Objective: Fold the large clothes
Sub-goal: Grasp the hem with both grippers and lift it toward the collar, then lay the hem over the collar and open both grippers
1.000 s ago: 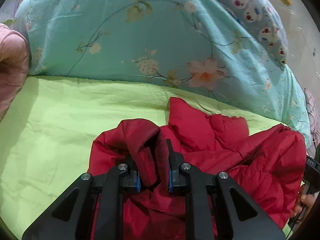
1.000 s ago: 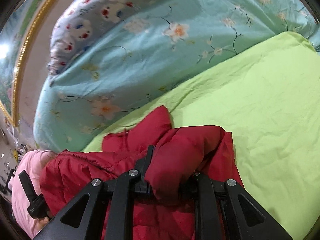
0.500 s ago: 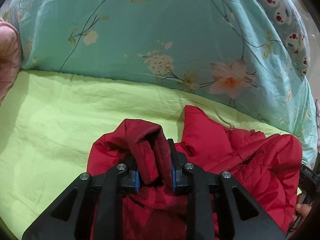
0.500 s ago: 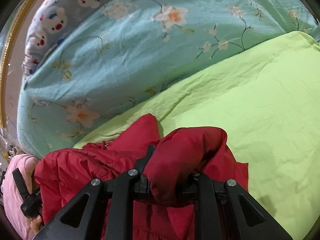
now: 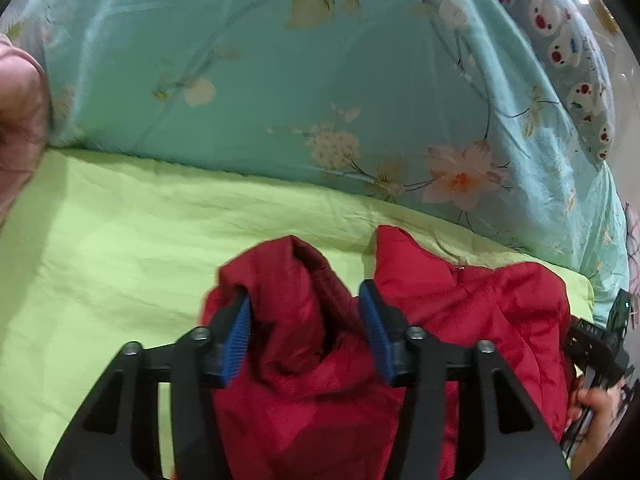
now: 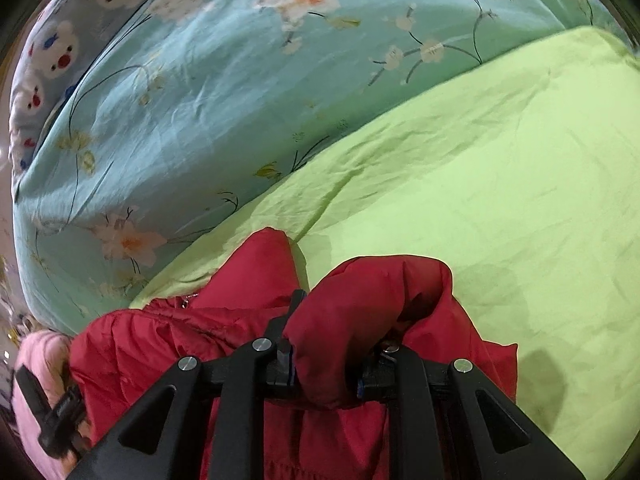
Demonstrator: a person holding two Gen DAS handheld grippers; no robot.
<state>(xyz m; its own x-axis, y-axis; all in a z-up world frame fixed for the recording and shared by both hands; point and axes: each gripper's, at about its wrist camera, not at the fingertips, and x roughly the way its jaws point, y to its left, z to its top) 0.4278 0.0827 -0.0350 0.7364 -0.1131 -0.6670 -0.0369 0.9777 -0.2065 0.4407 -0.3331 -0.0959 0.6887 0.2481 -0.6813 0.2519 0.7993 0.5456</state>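
Note:
A red padded jacket (image 5: 460, 320) lies bunched on the lime green sheet (image 5: 120, 248). My left gripper (image 5: 304, 304) has opened; its blue pads (image 5: 240, 332) stand apart on either side of a raised red fold that sits loose between them. In the right wrist view my right gripper (image 6: 332, 344) is shut on another thick fold of the jacket (image 6: 368, 304), which bulges over the fingers and hides the tips. The right gripper also shows at the right edge of the left wrist view (image 5: 596, 344).
A turquoise floral duvet (image 5: 320, 80) is heaped along the far side of the sheet, with a grey bear-print pillow (image 5: 576, 60) behind it. Something pink (image 5: 20, 120) lies at the left edge. The green sheet (image 6: 500, 200) stretches to the right of the jacket.
My left gripper was shut on the red fold and has opened, and the fold now stands loose between the pads. Both grippers have moved forward toward the duvet. The right gripper still holds its fold.

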